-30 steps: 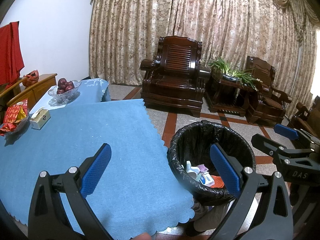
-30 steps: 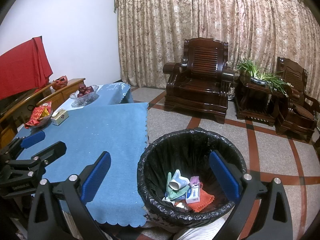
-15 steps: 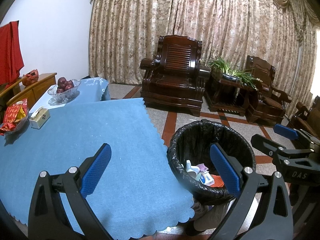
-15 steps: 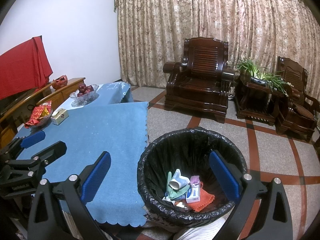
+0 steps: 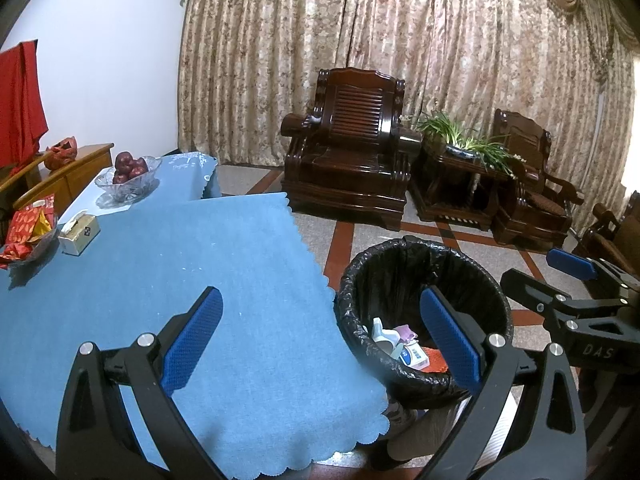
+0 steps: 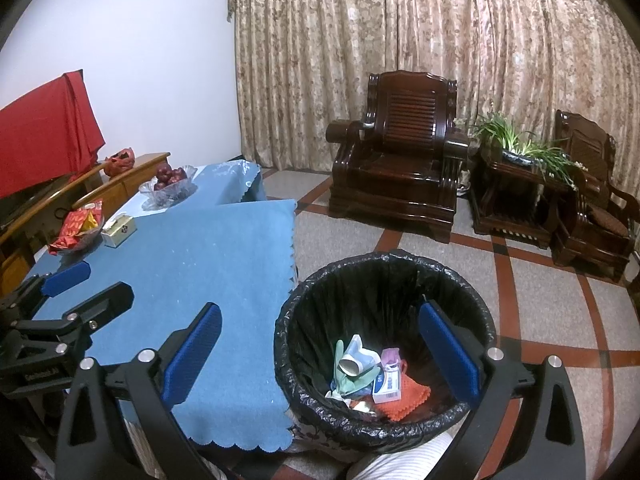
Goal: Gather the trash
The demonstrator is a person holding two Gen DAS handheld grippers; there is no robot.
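A round bin lined with a black bag (image 6: 384, 264) (image 5: 424, 252) stands on the floor beside the table. Trash lies in its bottom (image 6: 368, 376) (image 5: 404, 344): a crumpled paper cup, a green glove, a small white and blue box, an orange cloth. My right gripper (image 6: 320, 348) hangs open above the bin's near rim with nothing between its blue pads. Over the near right corner of the blue tablecloth (image 5: 192, 264) (image 6: 208, 256), my left gripper (image 5: 320, 340) is open and empty too. Each gripper shows at the edge of the other's view.
At the table's far left stand a glass bowl of red fruit (image 5: 128, 176), a small tissue box (image 5: 79, 233) and a dish of red snack packets (image 5: 28, 232). Dark wooden armchairs (image 6: 400, 168) and a potted plant (image 6: 524, 148) line the curtain. A person's striped sleeve (image 6: 400, 464) shows below the bin.
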